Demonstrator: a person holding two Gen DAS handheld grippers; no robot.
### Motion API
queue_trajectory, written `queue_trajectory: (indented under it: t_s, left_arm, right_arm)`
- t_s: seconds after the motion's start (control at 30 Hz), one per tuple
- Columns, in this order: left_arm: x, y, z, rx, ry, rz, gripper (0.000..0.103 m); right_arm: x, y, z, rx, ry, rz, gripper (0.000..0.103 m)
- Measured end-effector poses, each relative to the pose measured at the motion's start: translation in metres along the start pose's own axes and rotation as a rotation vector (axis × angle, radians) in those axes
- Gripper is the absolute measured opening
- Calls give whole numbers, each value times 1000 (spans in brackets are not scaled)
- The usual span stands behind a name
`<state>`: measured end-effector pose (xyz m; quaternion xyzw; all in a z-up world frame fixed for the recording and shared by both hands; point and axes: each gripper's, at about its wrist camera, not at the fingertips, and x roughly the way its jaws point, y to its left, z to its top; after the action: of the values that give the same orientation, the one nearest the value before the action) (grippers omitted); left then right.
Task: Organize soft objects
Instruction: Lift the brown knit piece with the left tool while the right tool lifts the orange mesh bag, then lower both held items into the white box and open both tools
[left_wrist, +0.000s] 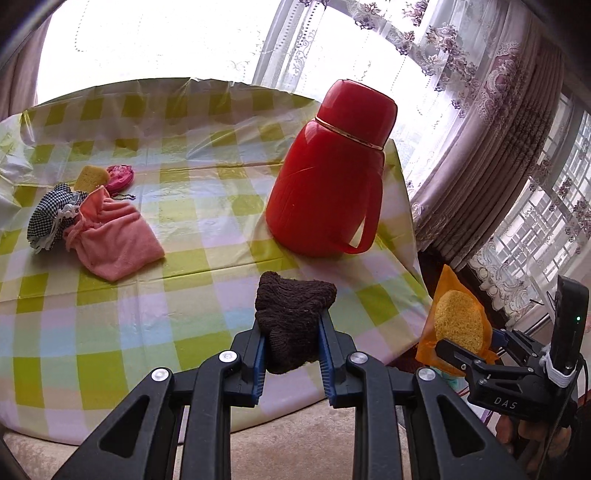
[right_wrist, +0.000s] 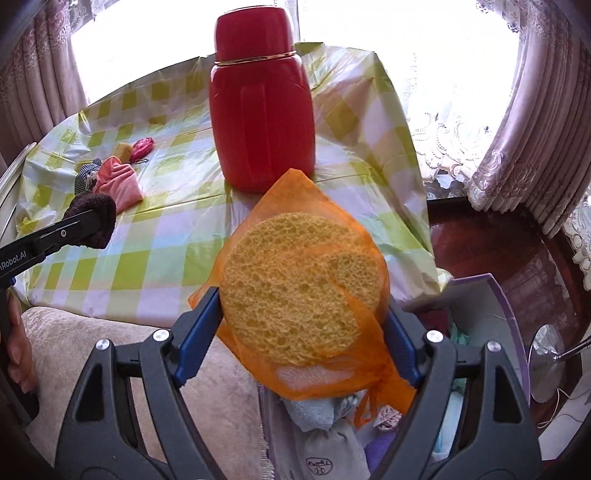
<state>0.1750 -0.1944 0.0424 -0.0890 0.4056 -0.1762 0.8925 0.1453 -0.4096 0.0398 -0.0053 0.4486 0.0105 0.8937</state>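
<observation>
My left gripper (left_wrist: 291, 325) is shut on a dark brown knitted cloth (left_wrist: 293, 314), held over the table's near edge; it also shows in the right wrist view (right_wrist: 94, 221). My right gripper (right_wrist: 303, 299) is shut on an orange mesh bag of yellow sponges (right_wrist: 295, 280), held off the table's right corner above a purple-lined container (right_wrist: 491, 295) of soft items; the bag shows in the left wrist view (left_wrist: 456, 325). A pink towel pouch (left_wrist: 114, 236), a checked cloth (left_wrist: 48, 218), a yellow sponge (left_wrist: 90, 177) and a pink coin purse (left_wrist: 120, 177) lie together at the table's left.
A tall red thermos jug (left_wrist: 328, 177) with a handle stands near the table's right edge on the green checked tablecloth (left_wrist: 129, 314). A beige sofa cushion (right_wrist: 110, 332) lies below the table's near edge. Curtains (left_wrist: 498, 147) hang at the right, and a dark wooden floor (right_wrist: 498, 251) lies beyond.
</observation>
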Motion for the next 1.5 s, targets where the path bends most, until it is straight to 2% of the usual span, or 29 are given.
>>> queue_trajectory:
  t_s: [0.23, 0.57, 0.8, 1.03, 1.13, 1.2, 1.5]
  left_arm:
    - [12, -56, -5, 103, 46, -94, 25]
    - [31, -132, -21, 238, 130, -218, 25]
    - [46, -174, -33, 309, 191, -267, 26]
    - [61, -203, -44, 355, 245, -317, 27]
    - [66, -214, -50, 368, 272, -345, 41]
    - [73, -220, -54, 380, 292, -338, 61]
    - [81, -206, -51, 324, 307, -314, 61]
  right_arm:
    - [-15, -71, -16, 91, 17, -126, 83]
    - [-33, -140, -41, 185, 35, -241, 83]
    - [-39, -168, -53, 227, 38, -269, 83]
    - [-37, -181, -60, 246, 40, -260, 84]
    - [-34, -182, -60, 244, 40, -257, 84]
    - [-30, -184, -62, 242, 53, -257, 85]
    - [-8, -185, -79, 197, 166, -265, 89]
